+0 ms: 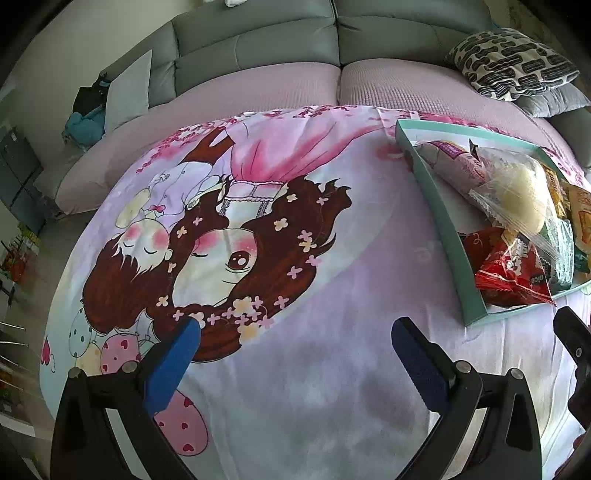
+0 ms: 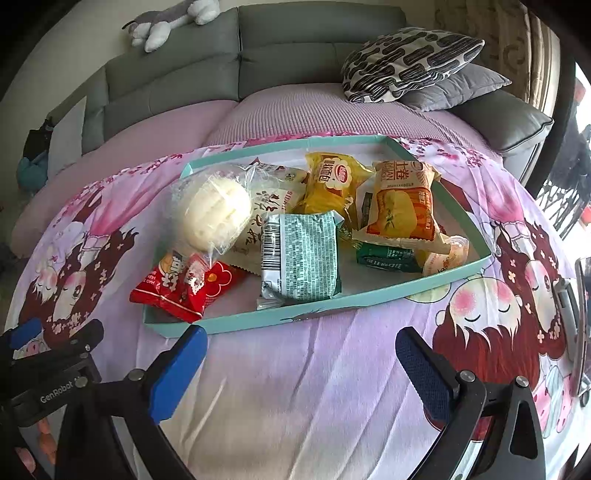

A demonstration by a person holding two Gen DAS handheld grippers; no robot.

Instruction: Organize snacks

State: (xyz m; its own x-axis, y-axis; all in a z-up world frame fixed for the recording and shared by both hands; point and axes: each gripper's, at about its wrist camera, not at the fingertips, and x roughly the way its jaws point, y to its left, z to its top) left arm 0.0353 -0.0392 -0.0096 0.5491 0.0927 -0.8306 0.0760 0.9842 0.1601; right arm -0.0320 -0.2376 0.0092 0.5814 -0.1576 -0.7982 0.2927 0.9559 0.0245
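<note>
A shallow teal tray (image 2: pixel 332 300) lies on a pink cartoon-print cloth (image 2: pixel 295 369) and holds several snack packs. In it are a white bun in clear wrap (image 2: pixel 212 212), a red packet (image 2: pixel 177 288), a green-and-white packet (image 2: pixel 301 254), a yellow packet (image 2: pixel 334 182), an orange packet (image 2: pixel 402 206) and a small dark green box (image 2: pixel 388 256). My right gripper (image 2: pixel 301 345) hovers open just in front of the tray's near rim, empty. My left gripper (image 1: pixel 295 332) is open over bare cloth, left of the tray (image 1: pixel 439 218). The red packet (image 1: pixel 509 273) and the bun (image 1: pixel 517 192) show there too.
A grey sofa (image 2: pixel 295 66) with a pink seat cover runs behind. A black-and-white patterned cushion (image 2: pixel 410 62) and a grey cushion (image 2: pixel 458 88) sit at the back right. A plush toy (image 2: pixel 166 22) lies on the sofa back. The left gripper's body (image 2: pixel 48 369) shows at the lower left.
</note>
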